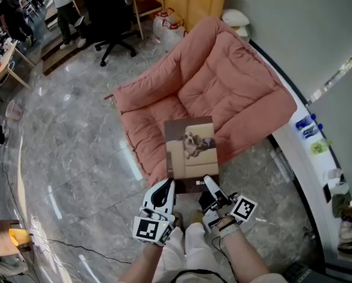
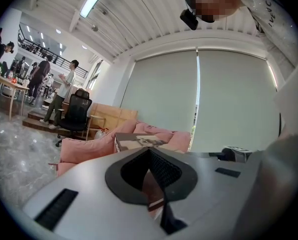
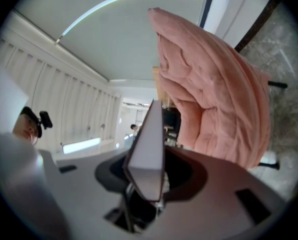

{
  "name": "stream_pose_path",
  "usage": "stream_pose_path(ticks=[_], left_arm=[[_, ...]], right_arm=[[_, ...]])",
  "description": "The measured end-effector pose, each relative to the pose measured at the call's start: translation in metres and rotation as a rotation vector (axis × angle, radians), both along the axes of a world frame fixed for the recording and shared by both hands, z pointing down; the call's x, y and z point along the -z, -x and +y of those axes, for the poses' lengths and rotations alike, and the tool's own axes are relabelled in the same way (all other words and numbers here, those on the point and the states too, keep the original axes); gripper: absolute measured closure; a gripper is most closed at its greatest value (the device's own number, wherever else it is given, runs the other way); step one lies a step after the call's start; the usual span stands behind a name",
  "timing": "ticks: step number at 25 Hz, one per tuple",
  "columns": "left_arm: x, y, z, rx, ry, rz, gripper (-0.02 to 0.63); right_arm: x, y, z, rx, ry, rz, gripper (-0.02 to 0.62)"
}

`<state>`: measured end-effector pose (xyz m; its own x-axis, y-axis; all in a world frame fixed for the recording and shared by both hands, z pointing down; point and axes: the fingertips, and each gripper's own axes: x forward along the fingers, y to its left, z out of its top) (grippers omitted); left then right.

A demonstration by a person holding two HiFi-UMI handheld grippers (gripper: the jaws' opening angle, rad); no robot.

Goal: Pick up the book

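The book, its cover showing a dog on a sofa, hangs above the front of the pink armchair. Both grippers hold it by its near edge. My left gripper is closed on the near-left corner, and my right gripper on the near-right part. In the left gripper view the book stretches flat away beyond the jaws of that gripper, with a strip of its cover pinched between them. In the right gripper view the book stands edge-on, white pages showing, clamped in the right gripper.
The armchair stands on a grey marble floor. A white curved counter with blue bottles runs along the right. A black office chair, a wooden chair and standing people are at the back left.
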<state>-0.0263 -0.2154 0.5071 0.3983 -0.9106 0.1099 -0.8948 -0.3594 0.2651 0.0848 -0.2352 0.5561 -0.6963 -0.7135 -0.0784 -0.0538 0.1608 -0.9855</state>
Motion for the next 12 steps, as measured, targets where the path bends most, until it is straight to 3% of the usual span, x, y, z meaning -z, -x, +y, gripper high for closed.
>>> stream_pose_path(ticks=[12], left_arm=[[0.019, 0.007, 0.010, 0.001, -0.011, -0.005, 0.584]], right_arm=[[0.025, -0.005, 0.004, -0.014, -0.017, 0.006, 0.437]])
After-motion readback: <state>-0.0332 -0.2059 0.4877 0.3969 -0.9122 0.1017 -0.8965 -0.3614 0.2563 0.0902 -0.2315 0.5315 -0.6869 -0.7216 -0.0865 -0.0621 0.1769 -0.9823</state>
